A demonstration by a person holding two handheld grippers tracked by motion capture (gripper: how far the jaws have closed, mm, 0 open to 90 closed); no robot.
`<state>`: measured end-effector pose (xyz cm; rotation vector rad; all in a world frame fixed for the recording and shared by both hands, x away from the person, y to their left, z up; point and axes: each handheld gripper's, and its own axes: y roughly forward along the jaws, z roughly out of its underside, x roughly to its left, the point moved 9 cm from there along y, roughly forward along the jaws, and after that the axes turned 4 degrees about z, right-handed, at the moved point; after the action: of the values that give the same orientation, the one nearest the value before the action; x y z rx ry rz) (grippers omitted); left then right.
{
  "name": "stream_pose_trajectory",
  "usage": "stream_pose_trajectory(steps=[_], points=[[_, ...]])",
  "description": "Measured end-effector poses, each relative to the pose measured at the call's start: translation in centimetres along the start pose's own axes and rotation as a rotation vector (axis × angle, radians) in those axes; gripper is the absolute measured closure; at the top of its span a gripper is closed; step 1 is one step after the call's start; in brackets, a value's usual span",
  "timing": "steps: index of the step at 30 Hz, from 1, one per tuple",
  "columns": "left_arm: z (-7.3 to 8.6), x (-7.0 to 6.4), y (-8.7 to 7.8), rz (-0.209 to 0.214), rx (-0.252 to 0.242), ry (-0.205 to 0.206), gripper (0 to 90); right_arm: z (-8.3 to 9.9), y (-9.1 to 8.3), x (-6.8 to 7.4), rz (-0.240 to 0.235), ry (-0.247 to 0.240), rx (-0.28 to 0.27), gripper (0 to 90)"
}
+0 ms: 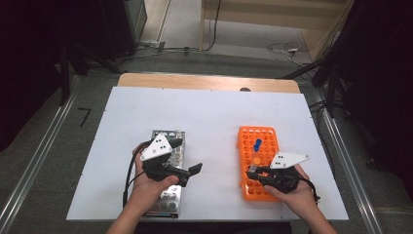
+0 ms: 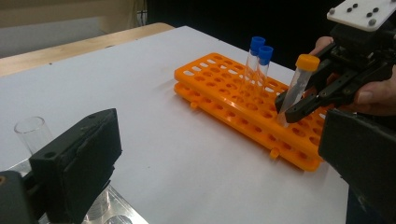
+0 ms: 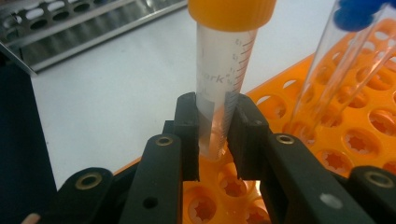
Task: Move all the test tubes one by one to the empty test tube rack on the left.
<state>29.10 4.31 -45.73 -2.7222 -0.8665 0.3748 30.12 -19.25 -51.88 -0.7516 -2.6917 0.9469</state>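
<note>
An orange tube rack (image 1: 267,136) lies at the table's right. My right gripper (image 1: 253,170) is over its near part, shut on a clear tube with an orange cap (image 3: 224,79). That tube (image 2: 298,81) leans, with its lower end at the rack's top holes (image 3: 373,121); I cannot tell whether it is inside a well. Two blue-capped tubes (image 2: 259,63) stand in the rack farther back. My left gripper (image 1: 186,156) hovers over a metal rack (image 1: 165,202), open, with nothing between its fingers (image 2: 74,163).
An empty glass tube (image 2: 31,133) stands in the metal rack beside my left gripper. White table surface (image 1: 214,117) lies between the two racks. The wooden table edge (image 1: 204,80) runs along the back, with the floor and cables beyond.
</note>
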Motion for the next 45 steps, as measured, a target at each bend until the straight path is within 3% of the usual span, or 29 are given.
stream_pose_trajectory(steps=[16,45], points=[[-0.2,-0.6,0.2,0.007,0.000,0.009,0.0,-2.4,-2.2,0.6,-0.007,0.018,-0.102,72.8],[-0.3,-2.2,1.0,0.048,0.008,0.024,0.0,-4.0,-0.3,3.6,-0.076,0.015,-0.104,72.8]])
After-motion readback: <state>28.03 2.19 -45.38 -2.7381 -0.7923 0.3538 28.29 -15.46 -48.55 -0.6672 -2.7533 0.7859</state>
